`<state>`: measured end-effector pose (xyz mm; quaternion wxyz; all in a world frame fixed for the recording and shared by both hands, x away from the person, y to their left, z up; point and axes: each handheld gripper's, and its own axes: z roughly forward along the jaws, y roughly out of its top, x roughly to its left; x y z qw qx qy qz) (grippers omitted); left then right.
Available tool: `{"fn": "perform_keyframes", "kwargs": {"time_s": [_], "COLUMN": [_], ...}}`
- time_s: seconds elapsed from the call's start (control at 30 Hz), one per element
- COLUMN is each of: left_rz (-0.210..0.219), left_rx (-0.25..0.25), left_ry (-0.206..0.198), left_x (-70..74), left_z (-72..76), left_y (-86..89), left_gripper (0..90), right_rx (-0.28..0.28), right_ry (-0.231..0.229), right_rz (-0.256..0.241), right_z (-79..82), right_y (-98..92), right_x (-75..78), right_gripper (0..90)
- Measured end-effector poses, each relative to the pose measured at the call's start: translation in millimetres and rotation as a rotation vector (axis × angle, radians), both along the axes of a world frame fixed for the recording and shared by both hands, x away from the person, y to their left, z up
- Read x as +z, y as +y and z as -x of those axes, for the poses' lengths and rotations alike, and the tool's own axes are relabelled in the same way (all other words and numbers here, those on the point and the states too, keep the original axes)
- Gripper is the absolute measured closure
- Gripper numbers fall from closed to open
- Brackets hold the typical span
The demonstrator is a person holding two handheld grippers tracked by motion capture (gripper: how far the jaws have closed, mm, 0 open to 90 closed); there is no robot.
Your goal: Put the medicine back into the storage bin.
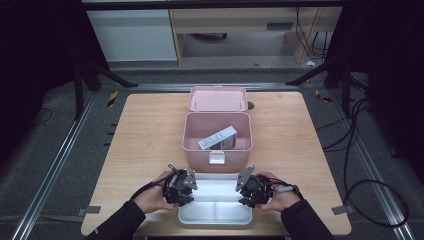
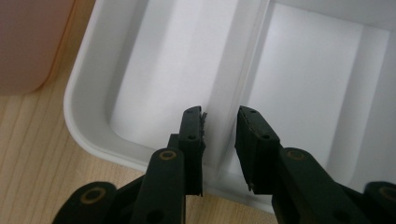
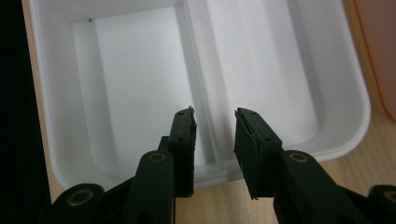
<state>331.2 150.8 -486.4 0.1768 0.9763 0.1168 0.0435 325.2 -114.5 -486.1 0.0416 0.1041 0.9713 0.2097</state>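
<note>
The white tray (image 1: 215, 212), light, stiff and smooth, is sitting on the bench (image 1: 145, 130) before the pink box (image 1: 217, 145), and its middle wall is being straddled by each open hand-held gripper, left (image 2: 219, 128) and right (image 3: 214, 128).

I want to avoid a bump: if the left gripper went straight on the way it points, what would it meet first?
Probably the white tray's middle divider: the left gripper stands open with that wall between its jaws. Depth is unclear.

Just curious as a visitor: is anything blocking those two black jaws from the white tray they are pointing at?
Nothing visible does. Both grippers, left and right, hang open right over the white tray, each astride its middle divider.
</note>
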Motion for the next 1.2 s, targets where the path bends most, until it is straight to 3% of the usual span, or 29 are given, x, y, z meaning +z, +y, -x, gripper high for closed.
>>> {"fn": "perform_keyframes", "kwargs": {"time_s": [0.47,0.77,0.93,1.2], "left_rz": [-0.01,-0.057,-0.08,-0.075], "left_rx": [-0.03,-0.047,-0.068,-0.107], "left_ry": [0.02,0.026,0.031,0.039], "left_x": [-1.7,0.2,1.3,5.8], "left_z": [-3.0,-0.7,-1.7,-1.3], "left_y": [-0.7,-3.9,-5.2,-5.8], "left_gripper": [74.1,82.1,83.3,85.9], "right_rx": [0.033,0.029,0.027,0.027], "right_ry": [0.019,0.017,0.024,0.035], "right_rz": [0.085,0.115,0.116,0.114], "right_z": [-2.2,-4.2,-5.0,-6.1], "right_y": [11.2,14.3,14.8,13.6], "right_x": [-6.3,-5.4,-5.2,-2.6], "right_gripper": [77.3,84.5,84.6,85.1]}}
